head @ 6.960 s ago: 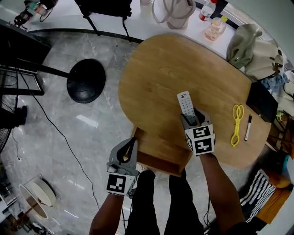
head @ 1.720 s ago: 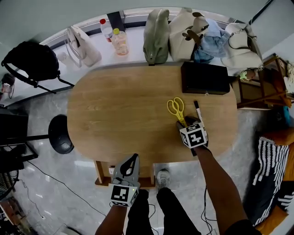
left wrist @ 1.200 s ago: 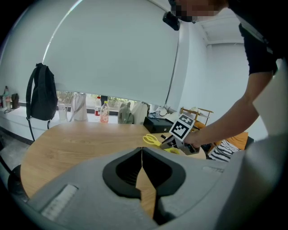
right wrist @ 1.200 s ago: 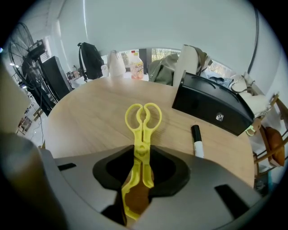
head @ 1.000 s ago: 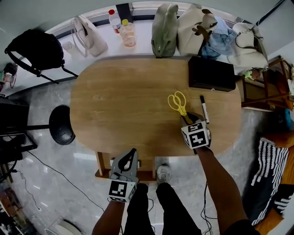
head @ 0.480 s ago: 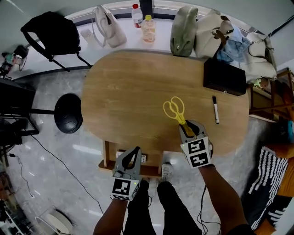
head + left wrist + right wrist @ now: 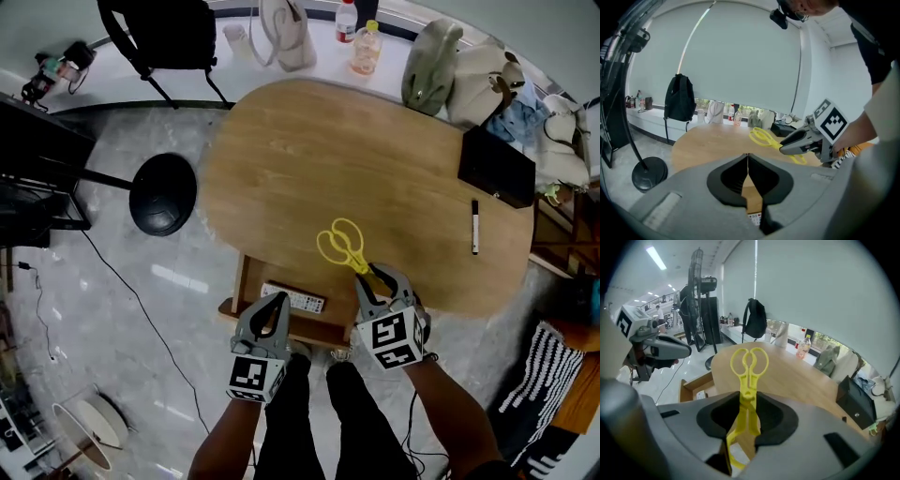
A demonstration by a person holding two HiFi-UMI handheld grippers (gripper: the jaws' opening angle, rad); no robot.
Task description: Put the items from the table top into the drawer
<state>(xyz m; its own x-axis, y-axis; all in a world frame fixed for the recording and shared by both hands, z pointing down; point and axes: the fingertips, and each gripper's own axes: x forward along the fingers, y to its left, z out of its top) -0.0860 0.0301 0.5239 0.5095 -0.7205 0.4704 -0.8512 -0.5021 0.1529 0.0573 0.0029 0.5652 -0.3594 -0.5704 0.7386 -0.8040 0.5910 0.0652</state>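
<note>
The right gripper (image 7: 375, 275) was clamped on the yellow scissor tongs (image 7: 342, 246), its jaws narrow around the legs while the two loop handles stuck out ahead over the near edge of the wooden table (image 7: 356, 150). To my eye that end-on hold suited carrying them sideways to the open drawer (image 7: 236, 292), which jutted out below the table edge just left of the gripper. A remote control (image 7: 292, 298) lay inside it already, leaving room beside it.

The left gripper (image 7: 274, 306) hovered in front of the drawer with its jaws pressed together on nothing, perhaps waiting to push the drawer shut. It sat close to the path the tongs would take, and was the likeliest thing to get in the way. A marker pen (image 7: 474, 227) remained on the table's far right, near a black box (image 7: 497, 167).
</note>
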